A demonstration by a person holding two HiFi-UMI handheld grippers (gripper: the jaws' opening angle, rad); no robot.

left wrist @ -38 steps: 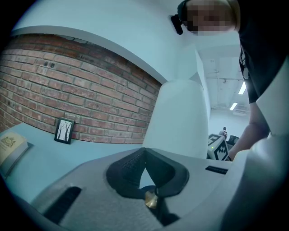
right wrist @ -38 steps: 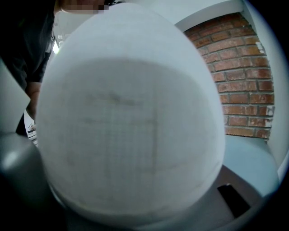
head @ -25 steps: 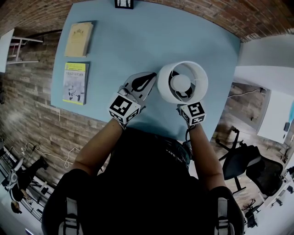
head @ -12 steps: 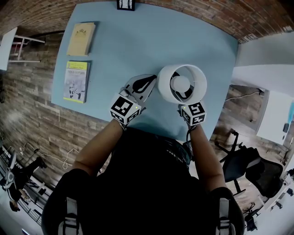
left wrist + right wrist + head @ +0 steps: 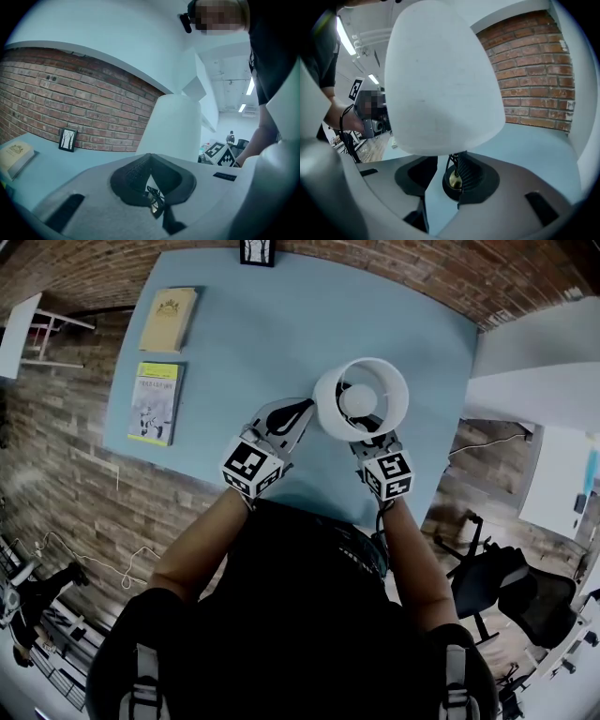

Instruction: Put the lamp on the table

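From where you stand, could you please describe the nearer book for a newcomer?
Find the blue table and follow its left side, where two books lie. It is the yellow-green book closer to the person, with a pictured cover, unlike the tan book beyond it.

A small black-framed picture of bare trees (image 5: 256, 251) stands against the red brick wall (image 5: 70, 93). Left of it lies a tan hardback book (image 5: 169, 319); a yellow-green paperback (image 5: 155, 402) lies just beside that book, farther from the picture.
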